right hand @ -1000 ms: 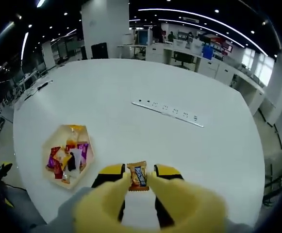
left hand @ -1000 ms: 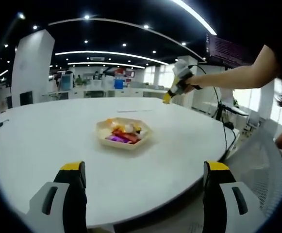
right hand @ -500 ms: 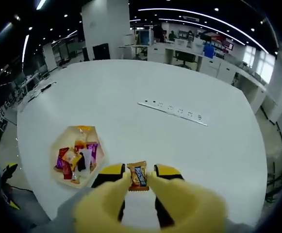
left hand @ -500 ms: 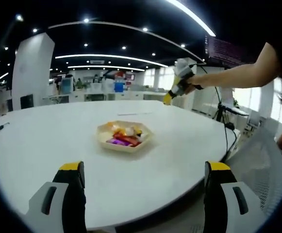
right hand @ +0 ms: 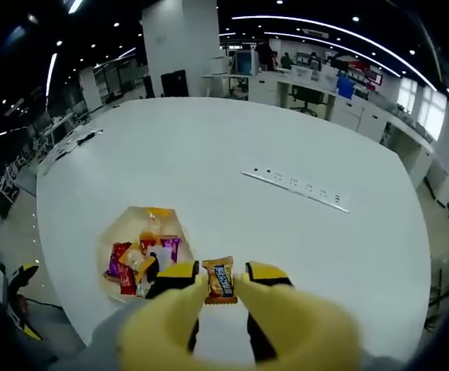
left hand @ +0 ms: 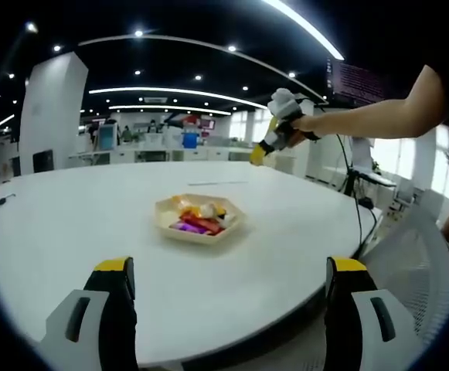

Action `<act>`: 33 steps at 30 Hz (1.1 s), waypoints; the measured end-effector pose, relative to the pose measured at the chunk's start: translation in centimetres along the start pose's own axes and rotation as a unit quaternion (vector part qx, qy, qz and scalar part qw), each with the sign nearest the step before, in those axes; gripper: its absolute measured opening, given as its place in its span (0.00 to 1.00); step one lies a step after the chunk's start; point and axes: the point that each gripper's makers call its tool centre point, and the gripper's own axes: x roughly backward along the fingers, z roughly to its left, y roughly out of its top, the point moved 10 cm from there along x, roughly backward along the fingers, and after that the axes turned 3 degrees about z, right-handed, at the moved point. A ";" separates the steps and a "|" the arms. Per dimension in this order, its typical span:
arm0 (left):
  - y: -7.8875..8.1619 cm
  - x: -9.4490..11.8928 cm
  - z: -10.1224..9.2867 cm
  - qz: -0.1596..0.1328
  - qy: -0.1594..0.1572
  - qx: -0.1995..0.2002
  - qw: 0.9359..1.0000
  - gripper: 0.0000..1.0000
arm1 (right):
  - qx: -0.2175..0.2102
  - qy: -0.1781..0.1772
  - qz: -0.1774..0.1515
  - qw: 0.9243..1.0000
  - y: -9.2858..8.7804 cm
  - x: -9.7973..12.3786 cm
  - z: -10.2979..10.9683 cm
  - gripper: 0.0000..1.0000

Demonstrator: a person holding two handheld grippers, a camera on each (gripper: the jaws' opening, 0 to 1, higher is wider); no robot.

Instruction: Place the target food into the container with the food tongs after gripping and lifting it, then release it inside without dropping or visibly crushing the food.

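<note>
Overhead, right gripper (right hand: 220,280) clamped on a candy (right hand: 220,280), held above the table (right hand: 301,232) just right of the tray (right hand: 124,236) of sweets. Left gripper (left hand: 228,282) spread wide, low near the table's edge, well short of the tray.

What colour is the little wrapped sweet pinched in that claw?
Orange, with a dark blue label on the candy; clearest in the right gripper view, where the right claw holds it.

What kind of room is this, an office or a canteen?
Most likely an open-plan office. A big round white table has a power strip on it, there are desks with chairs behind, and strip lights run across a dark ceiling.
</note>
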 end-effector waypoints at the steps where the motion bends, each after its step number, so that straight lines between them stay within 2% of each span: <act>1: 0.0 0.0 0.0 0.000 -0.001 0.001 1.000 0.99 | 0.002 0.004 -0.001 1.000 0.2 -0.1 0.4 0.22; 15: 0.0 -0.1 0.0 -0.005 0.001 0.005 1.000 0.99 | 0.041 0.064 -0.010 0.997 3.9 -3.0 7.0 0.23; 18: 0.0 -0.1 0.0 -0.006 0.002 0.007 1.000 0.99 | 0.048 0.074 -0.009 0.996 4.8 -3.8 7.4 0.23; 25: 0.1 -0.1 0.1 -0.012 0.007 0.021 1.000 0.99 | 0.057 0.086 -0.006 0.995 5.6 -4.6 8.1 0.23; 33: 0.1 -0.1 -0.1 -0.004 0.004 0.002 1.000 0.99 | 0.061 0.089 -0.010 0.994 6.0 -4.6 8.4 0.23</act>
